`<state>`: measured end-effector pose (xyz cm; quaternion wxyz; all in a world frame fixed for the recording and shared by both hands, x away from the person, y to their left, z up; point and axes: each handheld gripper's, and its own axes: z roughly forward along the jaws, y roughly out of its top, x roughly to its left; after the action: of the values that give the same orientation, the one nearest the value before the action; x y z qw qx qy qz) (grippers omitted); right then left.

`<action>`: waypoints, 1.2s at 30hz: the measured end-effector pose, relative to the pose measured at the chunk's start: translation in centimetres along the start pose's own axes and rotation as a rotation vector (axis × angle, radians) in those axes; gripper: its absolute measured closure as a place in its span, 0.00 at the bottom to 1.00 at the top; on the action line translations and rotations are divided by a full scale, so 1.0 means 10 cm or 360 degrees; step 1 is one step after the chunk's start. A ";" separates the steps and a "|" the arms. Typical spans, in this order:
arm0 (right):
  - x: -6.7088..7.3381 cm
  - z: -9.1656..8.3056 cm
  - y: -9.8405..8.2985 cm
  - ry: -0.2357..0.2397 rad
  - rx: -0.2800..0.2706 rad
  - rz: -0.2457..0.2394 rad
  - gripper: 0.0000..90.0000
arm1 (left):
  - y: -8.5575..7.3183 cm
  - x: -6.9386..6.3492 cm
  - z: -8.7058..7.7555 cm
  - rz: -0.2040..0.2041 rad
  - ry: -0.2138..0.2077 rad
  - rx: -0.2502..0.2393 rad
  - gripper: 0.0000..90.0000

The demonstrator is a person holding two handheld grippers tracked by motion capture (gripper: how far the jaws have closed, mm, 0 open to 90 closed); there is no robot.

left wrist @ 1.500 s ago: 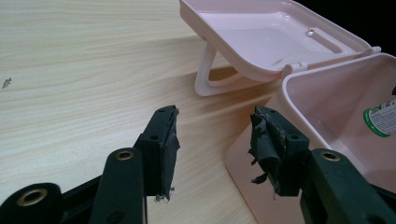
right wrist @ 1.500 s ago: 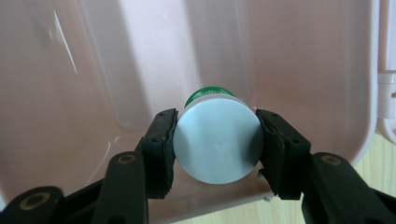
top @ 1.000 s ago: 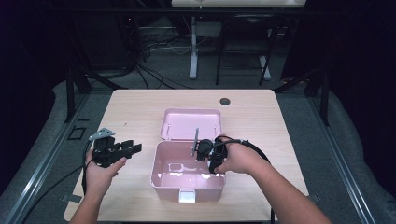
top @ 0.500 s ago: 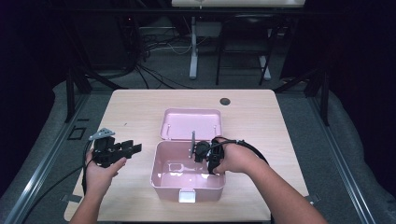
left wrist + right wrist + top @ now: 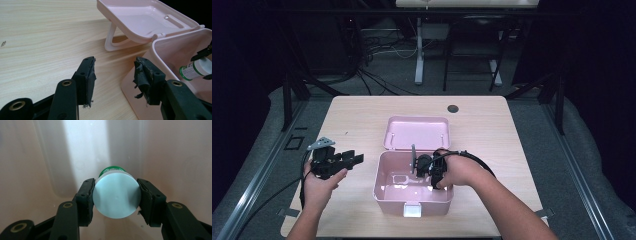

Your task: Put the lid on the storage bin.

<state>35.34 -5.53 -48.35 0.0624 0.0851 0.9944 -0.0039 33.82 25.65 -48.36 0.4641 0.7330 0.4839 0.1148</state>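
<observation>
A pink plastic box (image 5: 384,192) stands open on the wooden table, its lid (image 5: 417,132) folded back behind it. My right gripper (image 5: 418,167) reaches into the box from the right, and its pads (image 5: 86,195) press on the white cap of a small bottle (image 5: 115,197) with a green label. From the left gripper view the same bottle (image 5: 196,69) hangs inside the box near its wall. My left gripper (image 5: 356,159) hovers left of the box, open, with nothing between its fingers (image 5: 88,75).
A white latch (image 5: 412,210) sits on the box's front wall. A dark round grommet (image 5: 453,108) lies near the table's far edge. Bare wood (image 5: 37,37) stretches left of the box. Cables and stand legs crowd the floor beyond the table.
My right gripper has edged slightly left inside the box, still holding the bottle. The left gripper has stayed put.
</observation>
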 end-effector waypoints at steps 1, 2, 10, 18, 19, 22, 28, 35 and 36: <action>0.00 0.01 0.00 0.0002 0.0001 -0.0014 0.56 | 0.00 0.00 0.00 0.0000 0.0000 -0.0001 0.56; 0.00 0.02 0.01 0.0003 0.0008 -0.0015 0.56 | 0.00 0.00 0.00 0.0001 -0.0001 -0.0001 0.56; 0.01 0.08 0.04 0.0004 0.0053 -0.0044 0.56 | 0.00 0.00 0.00 0.0003 -0.0002 0.0000 0.56; 0.02 0.14 0.06 -0.0008 0.0094 -0.0081 0.56 | 0.00 0.00 0.00 0.0001 -0.0003 0.0000 0.56; 0.02 0.15 0.06 -0.0016 0.0092 -0.0090 0.56 | 0.00 0.00 0.00 0.0001 -0.0002 -0.0001 0.56; 0.02 0.17 0.06 -0.0012 0.0096 -0.0093 0.56 | 0.00 0.00 0.00 -0.0001 -0.0003 -0.0009 0.56; 0.04 0.24 0.06 0.0003 0.0095 -0.0100 0.56 | 0.00 0.00 0.00 0.0002 -0.0002 0.0000 0.56; 0.03 0.26 0.06 0.0019 0.0080 -0.0074 0.56 | 0.00 0.00 0.00 -0.0001 -0.0002 -0.0004 0.56; 0.03 0.26 0.06 0.0018 0.0083 -0.0074 0.56 | 0.00 0.00 0.00 -0.0001 -0.0003 -0.0005 0.56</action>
<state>35.51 -4.93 -50.97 0.0543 0.0635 0.9960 -0.0308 33.84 25.65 -48.42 0.4657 0.7322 0.4836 0.1147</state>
